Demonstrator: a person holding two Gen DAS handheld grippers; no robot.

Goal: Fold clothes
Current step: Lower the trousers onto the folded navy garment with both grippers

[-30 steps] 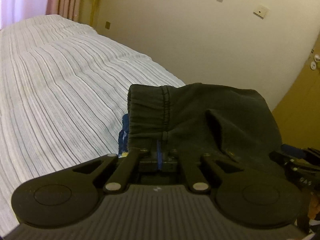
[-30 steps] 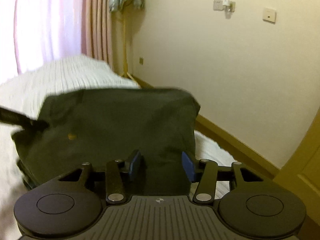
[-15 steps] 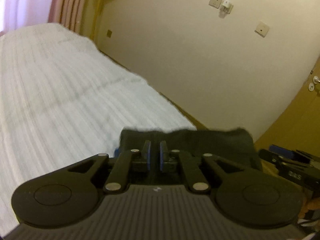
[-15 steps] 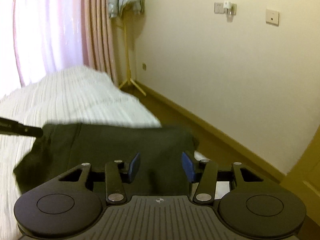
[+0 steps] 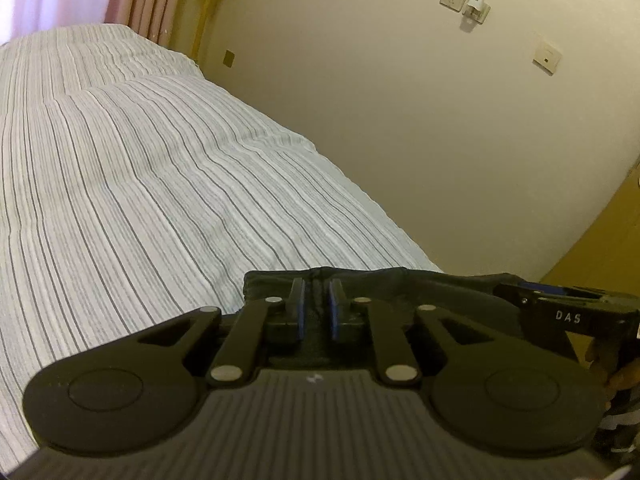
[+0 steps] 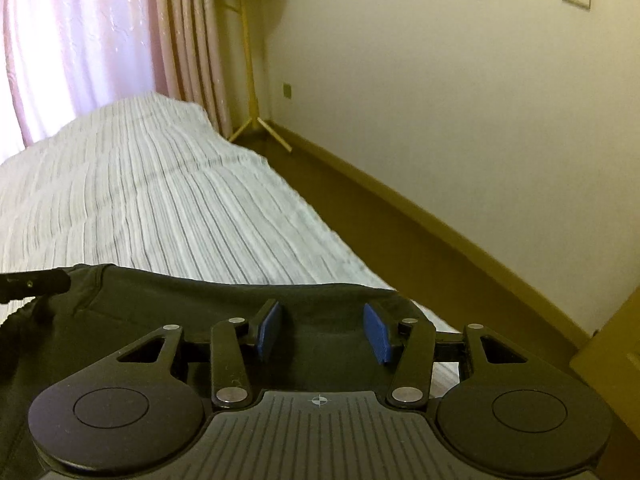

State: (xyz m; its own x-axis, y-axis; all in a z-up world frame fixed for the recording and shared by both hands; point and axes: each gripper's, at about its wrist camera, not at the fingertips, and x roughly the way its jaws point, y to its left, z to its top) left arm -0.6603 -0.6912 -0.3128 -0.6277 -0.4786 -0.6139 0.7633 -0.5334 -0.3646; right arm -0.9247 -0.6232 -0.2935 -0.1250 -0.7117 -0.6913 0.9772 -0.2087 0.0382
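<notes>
A dark green garment (image 5: 420, 284) lies low and flat at the near end of the striped bed (image 5: 140, 200). My left gripper (image 5: 317, 308) is at its left edge; the jaws are opening, a narrow gap shows between the blue pads, and the cloth's seam runs through that gap with neither pad pressing on it. The right gripper (image 5: 510, 290) shows at the garment's far right edge. In the right wrist view the garment (image 6: 160, 300) spreads under my right gripper (image 6: 322, 330), which stands open with wide-apart pads and holds nothing. The left gripper's tip (image 6: 36, 282) pokes in at the left.
The bed's right edge (image 6: 320, 220) drops to a brown floor strip (image 6: 380, 220) along a cream wall. A yellow coat stand (image 6: 250, 80) and pink curtains (image 6: 80, 40) stand at the far end. A wooden door (image 5: 600, 240) is on the right.
The garment, held up and bulky a second ago, has come down flat on the bed. Both grippers have drawn back toward its near edge. The left jaws have parted from shut.
</notes>
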